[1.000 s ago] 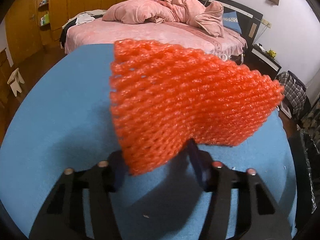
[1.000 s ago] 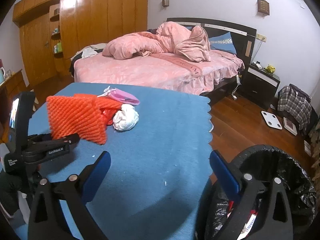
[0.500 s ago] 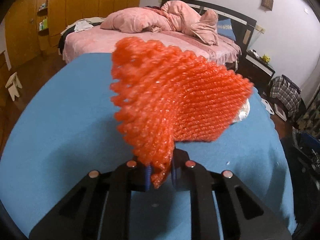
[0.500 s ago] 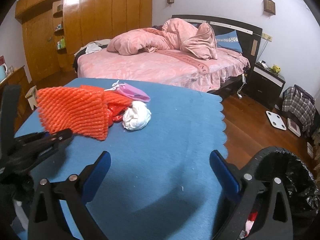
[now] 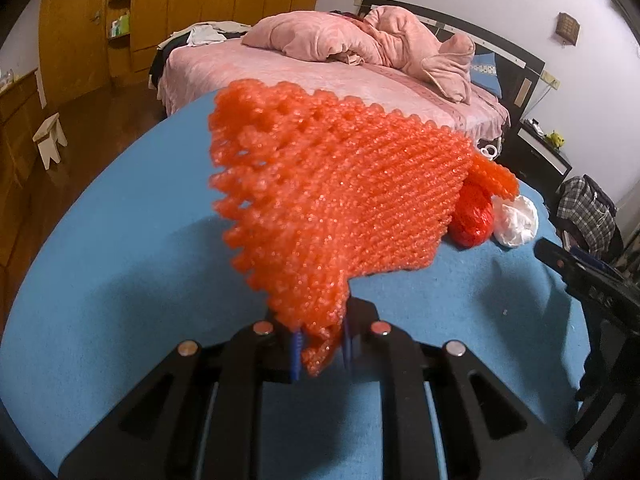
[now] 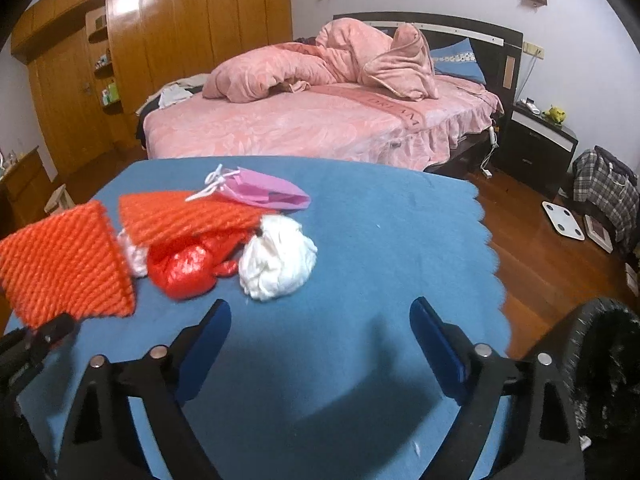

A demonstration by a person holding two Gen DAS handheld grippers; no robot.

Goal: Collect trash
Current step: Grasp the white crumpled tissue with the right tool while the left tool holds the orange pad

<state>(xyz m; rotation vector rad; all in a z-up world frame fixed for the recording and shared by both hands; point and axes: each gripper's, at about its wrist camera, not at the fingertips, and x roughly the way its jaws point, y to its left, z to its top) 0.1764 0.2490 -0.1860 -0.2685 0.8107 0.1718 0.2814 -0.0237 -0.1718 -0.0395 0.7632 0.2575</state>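
My left gripper (image 5: 320,346) is shut on an orange foam net (image 5: 332,204) and holds it lifted above the blue table (image 5: 120,288); the net also shows at the left of the right wrist view (image 6: 64,268). A second orange foam net (image 6: 188,216), a red plastic bag (image 6: 188,268), a white crumpled wad (image 6: 276,260) and a pink pouch (image 6: 264,192) lie in a pile on the table. My right gripper (image 6: 320,332) is open and empty, just in front of the pile.
A black-lined trash bin (image 6: 600,368) stands off the table's right front corner. The table's scalloped right edge (image 6: 494,248) drops to wooden floor. A pink bed (image 6: 320,120) lies behind, with wardrobes (image 6: 160,60) at the left.
My left gripper closed on the orange net and lifted it off the pile, baring the red bag. My right gripper moved toward the pile, away from the bin.
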